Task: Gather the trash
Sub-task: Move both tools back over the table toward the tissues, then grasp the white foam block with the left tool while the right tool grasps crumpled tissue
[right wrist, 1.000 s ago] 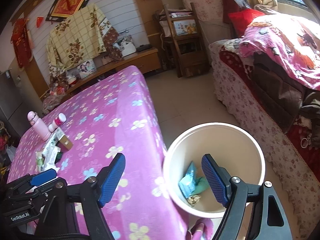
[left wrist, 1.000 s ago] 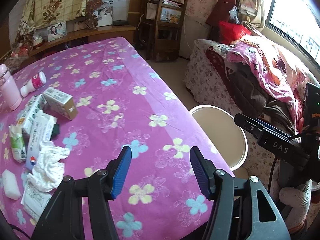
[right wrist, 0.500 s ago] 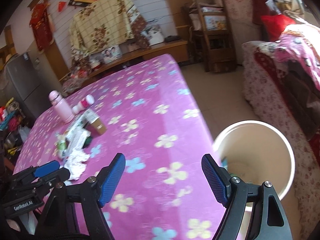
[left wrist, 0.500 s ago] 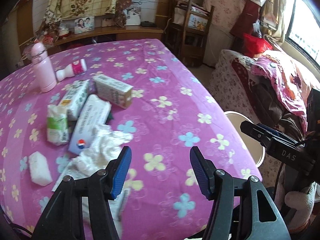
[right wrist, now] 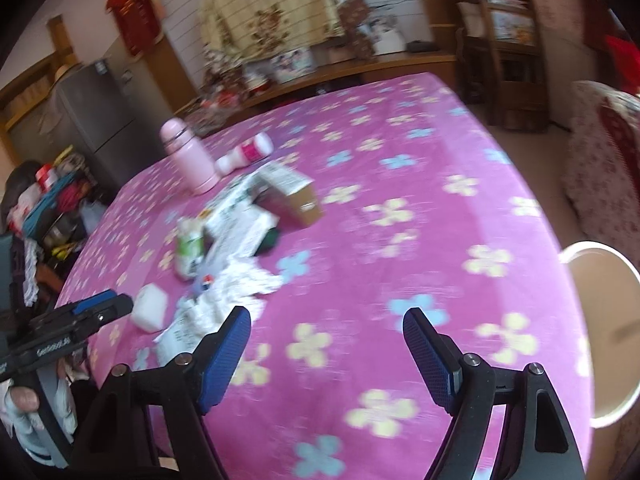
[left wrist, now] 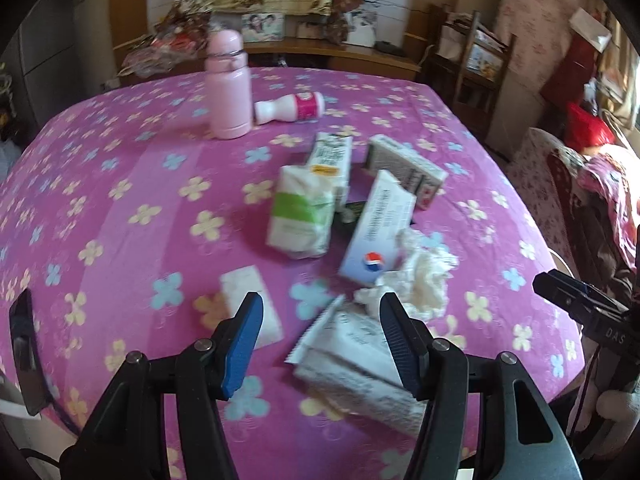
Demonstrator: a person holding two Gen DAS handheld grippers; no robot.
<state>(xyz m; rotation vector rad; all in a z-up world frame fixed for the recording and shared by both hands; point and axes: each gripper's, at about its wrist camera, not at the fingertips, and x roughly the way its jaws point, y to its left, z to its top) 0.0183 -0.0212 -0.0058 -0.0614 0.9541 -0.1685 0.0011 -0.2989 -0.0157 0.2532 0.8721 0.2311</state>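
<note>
- While the bin had filled the right view a second earlier, it was now pushed to the right edge of that view, and the litter on the table had come toward the middle of both views.
- The left gripper [left wrist: 320, 336] was brought over the crumpled tissue [left wrist: 420, 280] and a printed wrapper [left wrist: 352, 352] near the table's [left wrist: 120, 208] near edge; its jaws were held open and empty.
- The right gripper [right wrist: 326, 344] was likewise held open, gripping nothing.
- A fresh pick was judged to be starting.
- The bin [right wrist: 600, 320] beside the table's right edge was seen only in the right view.
- Box fronts and a pink flask [left wrist: 228, 88] were shown more clearly in the left view.
</note>
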